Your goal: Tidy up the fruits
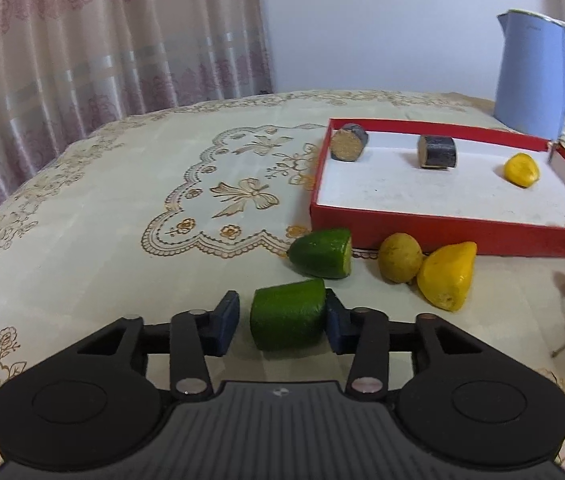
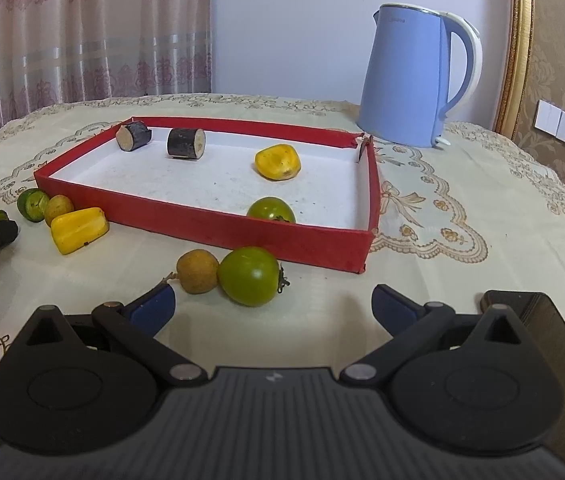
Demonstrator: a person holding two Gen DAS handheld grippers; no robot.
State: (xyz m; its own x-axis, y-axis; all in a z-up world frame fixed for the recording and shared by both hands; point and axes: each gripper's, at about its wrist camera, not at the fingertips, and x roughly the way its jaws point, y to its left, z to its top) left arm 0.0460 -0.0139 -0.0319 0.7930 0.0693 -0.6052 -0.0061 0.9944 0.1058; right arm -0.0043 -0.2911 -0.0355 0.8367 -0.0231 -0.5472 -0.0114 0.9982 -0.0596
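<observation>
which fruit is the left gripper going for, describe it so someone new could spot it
Start at the red box on the tablecloth. Along its near wall lies a row of loose fruit, and nearest the camera a green piece sits between the pads of the left gripper. Unlike the other green piece by the box's corner, it touches the gripper's right pad, with a gap at the left pad.

left hand-held gripper (image 1: 282, 322): jaws partly apart, seemingly | right hand-held gripper (image 2: 272, 300): jaws wide

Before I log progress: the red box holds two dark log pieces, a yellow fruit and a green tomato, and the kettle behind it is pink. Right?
Not quite. The kettle is light blue, not pink, as the right wrist view shows. The rest stands: the red box holds two dark log pieces, a yellow fruit and a green tomato.
</observation>
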